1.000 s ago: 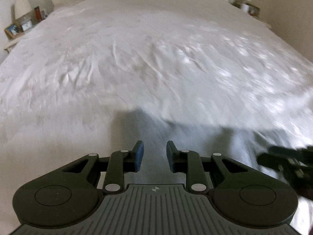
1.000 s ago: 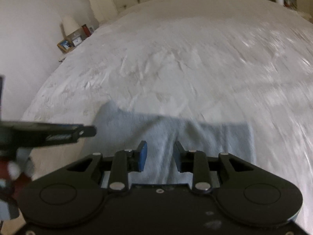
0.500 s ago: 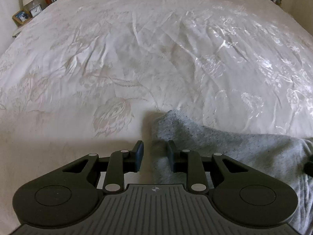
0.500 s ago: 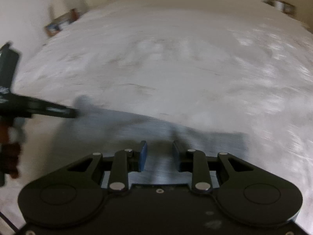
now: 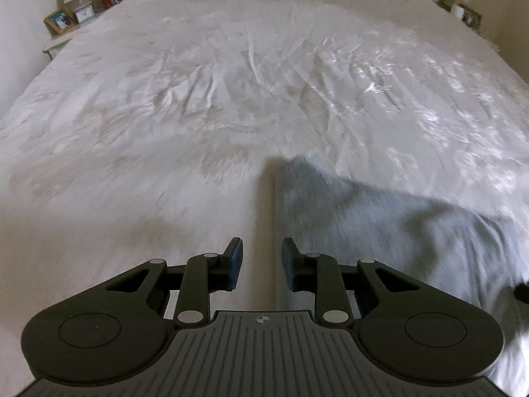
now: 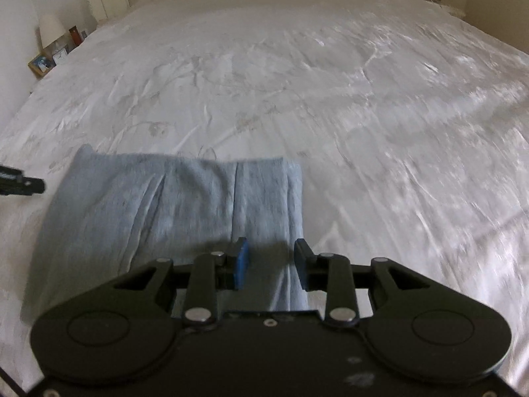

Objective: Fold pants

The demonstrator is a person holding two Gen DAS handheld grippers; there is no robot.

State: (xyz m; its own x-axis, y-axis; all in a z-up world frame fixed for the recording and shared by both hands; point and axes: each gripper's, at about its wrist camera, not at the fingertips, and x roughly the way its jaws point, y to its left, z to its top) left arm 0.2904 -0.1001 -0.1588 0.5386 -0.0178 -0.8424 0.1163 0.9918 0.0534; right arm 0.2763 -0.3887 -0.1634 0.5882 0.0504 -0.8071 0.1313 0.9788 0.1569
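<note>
**Pants look folded down, both grippers off the cloth and lining up the next fold**

Nearest the right wrist camera, the right gripper [image 6: 271,261] has its jaws opening, gap showing, nothing pinched. It's over the right edge of the grey pants [image 6: 172,211], with cloth showing below the gap. The left gripper [image 5: 261,266] sits at a narrow gap, empty too, with the pants' left edge just under its right-hand pad.

The pants lie as a squarish grey block at the near edge of the white bedspread [image 6: 330,99], a few creases running lengthwise. My guess: one fold is done and we're between grabs. The next move needs each gripper to bite a corner.

Way back: a nightstand [image 5: 62,29] beside the headboard.
</note>
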